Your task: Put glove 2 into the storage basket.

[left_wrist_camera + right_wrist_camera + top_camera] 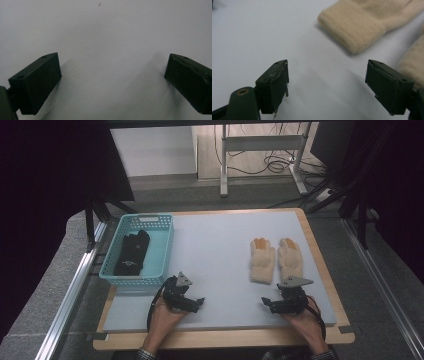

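Two cream knitted gloves with orange fingertips lie side by side on the grey mat: the left glove (pixel 262 260) and the right glove (pixel 290 257). In the right gripper view one cuff (pixel 354 27) lies ahead of the jaws and the other glove (pixel 413 65) sits at the right edge. My right gripper (pixel 266 303) rests open on the mat just below the gloves, holding nothing. A pair of black gloves (pixel 132 252) lies in the teal basket (pixel 165 247). My left gripper (pixel 200 303) is open over bare mat (pixel 110 62), right of the basket's near corner.
The grey mat (pixel 215 250) covers a wooden tabletop (pixel 330 285). The basket stands at the mat's left edge. Beyond the table are a floor, a desk frame (pixel 260 150) and cables.
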A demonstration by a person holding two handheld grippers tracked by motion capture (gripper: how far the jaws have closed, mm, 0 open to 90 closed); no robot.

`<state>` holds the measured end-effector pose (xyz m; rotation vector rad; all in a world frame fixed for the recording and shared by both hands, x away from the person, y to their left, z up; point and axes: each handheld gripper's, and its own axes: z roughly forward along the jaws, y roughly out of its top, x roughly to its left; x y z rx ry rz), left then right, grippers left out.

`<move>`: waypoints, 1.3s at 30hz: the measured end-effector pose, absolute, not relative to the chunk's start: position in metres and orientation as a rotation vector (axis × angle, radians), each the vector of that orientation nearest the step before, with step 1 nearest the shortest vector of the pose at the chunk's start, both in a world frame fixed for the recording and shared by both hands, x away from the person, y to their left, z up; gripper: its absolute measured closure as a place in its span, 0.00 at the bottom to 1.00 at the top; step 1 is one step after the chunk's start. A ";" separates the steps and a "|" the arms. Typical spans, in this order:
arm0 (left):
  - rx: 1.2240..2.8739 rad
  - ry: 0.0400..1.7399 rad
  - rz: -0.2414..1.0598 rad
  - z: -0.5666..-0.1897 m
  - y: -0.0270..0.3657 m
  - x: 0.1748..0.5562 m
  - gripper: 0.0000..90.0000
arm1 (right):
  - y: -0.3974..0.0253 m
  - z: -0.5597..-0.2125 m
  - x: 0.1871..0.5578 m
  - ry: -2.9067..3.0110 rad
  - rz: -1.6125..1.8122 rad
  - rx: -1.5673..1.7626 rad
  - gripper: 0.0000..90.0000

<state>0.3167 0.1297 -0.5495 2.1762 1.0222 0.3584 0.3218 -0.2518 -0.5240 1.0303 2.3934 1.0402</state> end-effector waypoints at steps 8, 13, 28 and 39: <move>2.176 1.022 0.358 -0.549 0.130 0.317 0.01 | -0.254 -0.495 0.338 2.346 1.053 1.021 0.30; 2.176 1.022 0.358 -0.549 0.130 0.317 0.01 | -0.256 -0.485 0.359 2.320 1.035 1.000 0.40; 2.174 1.025 0.357 -0.550 0.130 0.317 0.01 | -0.231 -0.490 0.439 2.387 0.963 0.982 0.29; 2.177 1.022 0.356 -0.549 0.130 0.317 0.01 | -0.211 -0.515 0.465 2.489 0.879 1.037 0.35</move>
